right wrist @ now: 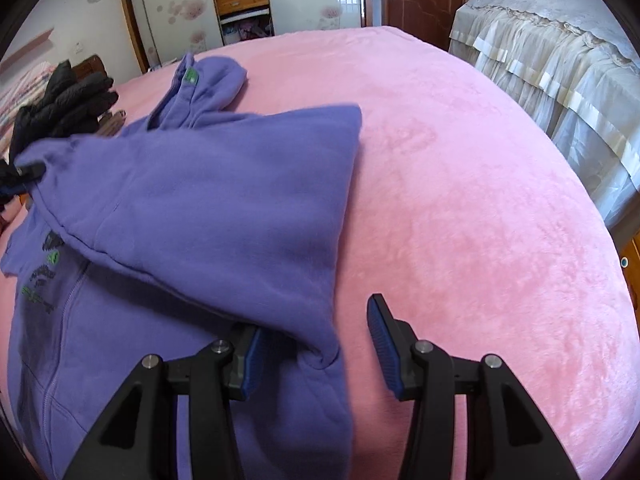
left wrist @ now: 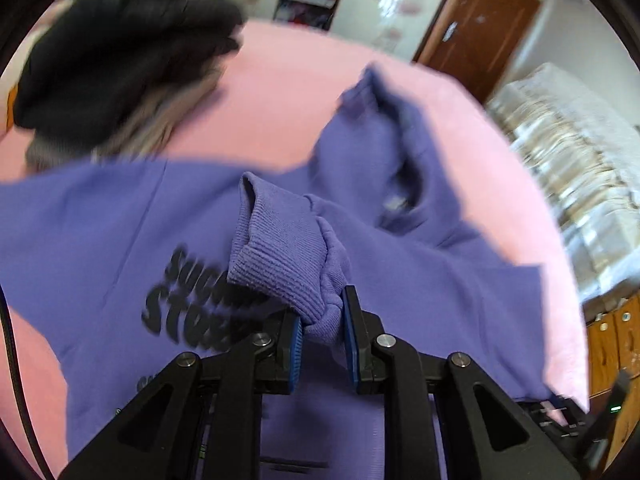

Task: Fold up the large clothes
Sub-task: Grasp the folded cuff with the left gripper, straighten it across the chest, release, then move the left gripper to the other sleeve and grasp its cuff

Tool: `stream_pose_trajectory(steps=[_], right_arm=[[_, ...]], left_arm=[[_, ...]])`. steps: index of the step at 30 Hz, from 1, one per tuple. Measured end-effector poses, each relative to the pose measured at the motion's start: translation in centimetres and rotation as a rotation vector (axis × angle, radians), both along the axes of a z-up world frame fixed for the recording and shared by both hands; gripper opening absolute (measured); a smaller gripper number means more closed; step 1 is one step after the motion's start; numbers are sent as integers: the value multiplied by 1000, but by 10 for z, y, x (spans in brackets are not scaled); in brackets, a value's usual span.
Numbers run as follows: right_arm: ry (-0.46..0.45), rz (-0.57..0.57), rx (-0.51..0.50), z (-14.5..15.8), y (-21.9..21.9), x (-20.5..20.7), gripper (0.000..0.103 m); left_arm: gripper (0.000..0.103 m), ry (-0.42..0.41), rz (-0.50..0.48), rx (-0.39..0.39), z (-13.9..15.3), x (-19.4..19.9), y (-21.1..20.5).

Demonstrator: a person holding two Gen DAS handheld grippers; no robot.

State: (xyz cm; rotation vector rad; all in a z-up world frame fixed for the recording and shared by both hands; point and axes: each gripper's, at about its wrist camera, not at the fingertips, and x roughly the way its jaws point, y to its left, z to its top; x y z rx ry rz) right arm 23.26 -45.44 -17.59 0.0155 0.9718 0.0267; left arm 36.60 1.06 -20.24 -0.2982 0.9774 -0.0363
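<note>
The hoodie point(right wrist: 192, 216) is lying at frame left on the pink bed point(right wrist: 460, 200); left gripper point(left wrist: 322, 330) is clenching its cuff point(left wrist: 276, 252); right gripper point(right wrist: 316, 344) is gaping around the sleeve's edge, not gripping; keep the cuff taut while carrying it across.

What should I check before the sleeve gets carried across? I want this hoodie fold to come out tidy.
1. Left gripper shut on ribbed cuff: ok.
2. Right gripper holding the fabric: not ok, pads apart and not pressing on the sleeve fold between them.
3. Purple hoodie body flat on pink blanket: ok.
4. Hood laid out flat: not ok, bunched.
5. Black clothes pile clear of hoodie: cannot tell.
</note>
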Motion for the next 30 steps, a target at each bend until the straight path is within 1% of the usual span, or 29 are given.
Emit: stream_pose_trajectory(steps=[3, 5, 7, 9, 12, 13, 14, 15, 16, 17, 18, 20, 22, 26, 30], right_arm=[[13, 1, -29, -3, 4, -1, 48], [18, -4, -46, -2, 6, -3, 48], [21, -5, -58, 0, 7, -4, 48], [24, -9, -76, 0, 8, -3, 48], [27, -19, -89, 1, 10, -5, 48], [28, -22, -90, 1, 11, -5, 48], [29, -27, -90, 3, 11, -7, 48], [29, -29, -87, 4, 12, -8, 48], [29, -28, -83, 7, 13, -10, 48], [27, -26, -80, 11, 14, -12, 48], [25, -25, -80, 14, 15, -15, 48], [20, -19, -84, 24, 21, -20, 48], [8, -7, -88, 35, 28, -28, 48], [-25, 22, -95, 65, 47, -47, 48], [-57, 56, -85, 97, 72, -68, 48]], left_arm=[[16, 71, 12, -7, -37, 2, 7], [17, 67, 12, -36, -47, -3, 12], [17, 58, 5, -65, -48, -5, 16], [19, 58, -6, -64, -47, -5, 18], [21, 58, -27, -30, -44, -8, 18], [28, 59, -26, -12, -43, -9, 17], [29, 60, -30, 1, -42, -8, 18], [31, 69, -39, 15, -38, -11, 16], [42, 76, -41, 26, -35, -15, 16], [55, 81, -39, 42, -30, -18, 16], [61, 77, -35, 55, -25, -23, 16], [77, 50, -39, 74, -8, -37, 18], [83, 36, -57, 78, 10, -53, 17], [83, 27, -100, 78, 41, -81, 16], [83, -12, -132, 120, 82, -117, 23]])
